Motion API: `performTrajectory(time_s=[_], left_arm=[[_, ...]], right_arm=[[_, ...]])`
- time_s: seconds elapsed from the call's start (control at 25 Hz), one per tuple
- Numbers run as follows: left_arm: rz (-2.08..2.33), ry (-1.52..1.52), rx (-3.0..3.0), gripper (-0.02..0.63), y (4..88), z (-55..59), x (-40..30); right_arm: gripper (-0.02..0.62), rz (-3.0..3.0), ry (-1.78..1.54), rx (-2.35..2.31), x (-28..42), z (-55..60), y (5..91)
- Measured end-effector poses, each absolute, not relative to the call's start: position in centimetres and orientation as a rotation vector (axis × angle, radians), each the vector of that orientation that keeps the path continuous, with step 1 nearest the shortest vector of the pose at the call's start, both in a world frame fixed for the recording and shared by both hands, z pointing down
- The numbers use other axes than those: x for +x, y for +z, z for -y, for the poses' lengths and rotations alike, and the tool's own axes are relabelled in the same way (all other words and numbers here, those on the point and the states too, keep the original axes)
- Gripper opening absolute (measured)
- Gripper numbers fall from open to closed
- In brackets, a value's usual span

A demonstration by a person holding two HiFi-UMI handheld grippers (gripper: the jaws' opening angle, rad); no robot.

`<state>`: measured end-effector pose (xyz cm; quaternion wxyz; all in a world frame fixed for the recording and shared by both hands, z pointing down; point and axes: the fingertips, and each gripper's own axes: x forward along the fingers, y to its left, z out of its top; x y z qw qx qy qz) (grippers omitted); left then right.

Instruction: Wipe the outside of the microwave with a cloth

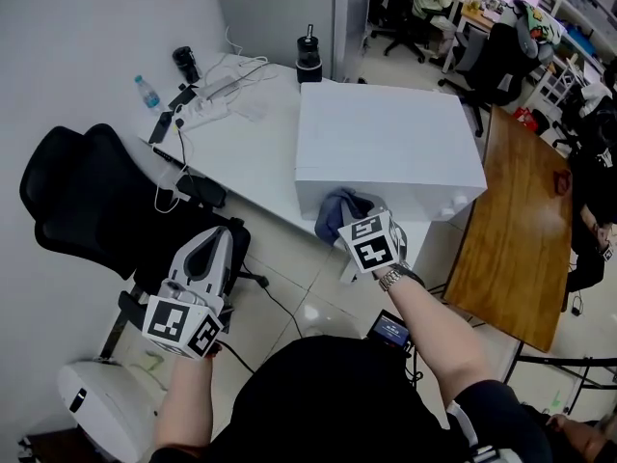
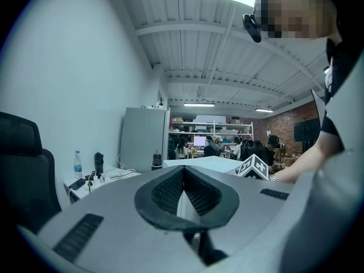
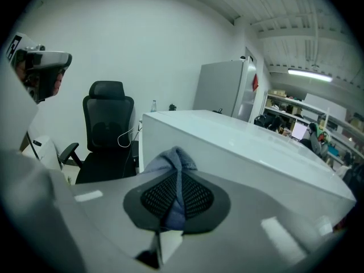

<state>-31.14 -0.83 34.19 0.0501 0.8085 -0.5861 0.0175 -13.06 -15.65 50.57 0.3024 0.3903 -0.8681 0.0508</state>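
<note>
- The bench point(image 1: 241, 152) is a white, rigid top. It carries the microwave at its near end and a clutter of cables and bottles at its far end.
- The microwave point(image 1: 386, 138) is a white box, heavy and stiff by the look of it, with smooth and probably slick panels. It should stand firm under a light wiping push and needs no holding. A harder shove along the near face might slide it on the bench.
- The left gripper point(image 1: 207, 258) hangs off to the side, well apart from the microwave and above a black chair. Its jaws are pressed together on nothing, and it has no part in the job.
- The right gripper point(image 3: 177, 195) points down at the microwave's near face, close to its lower left corner, and its jaws pinch the cloth.
- The cloth point(image 3: 170, 159) is blue-grey, soft, light and limp, and it bunches into a wad ahead of the pads.
  - It sits at the microwave's near face, though actual contact is hard to confirm.
  - The pinch is best taken deep in the bunched middle, as here, so a cushion of fabric meets the panel and not the jaws.
  - A shallow hold on one edge could let it drag free.
</note>
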Motion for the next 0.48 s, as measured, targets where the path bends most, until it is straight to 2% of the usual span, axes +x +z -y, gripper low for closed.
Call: performTrajectory(time_s=[0.48], left_arm=[[1.697,0.066,2.535,0.005,33.6,3.0,-23.4]], right_arm=[[0.018,2.227,0.182,1.194,-1.6,17.3,50.2]])
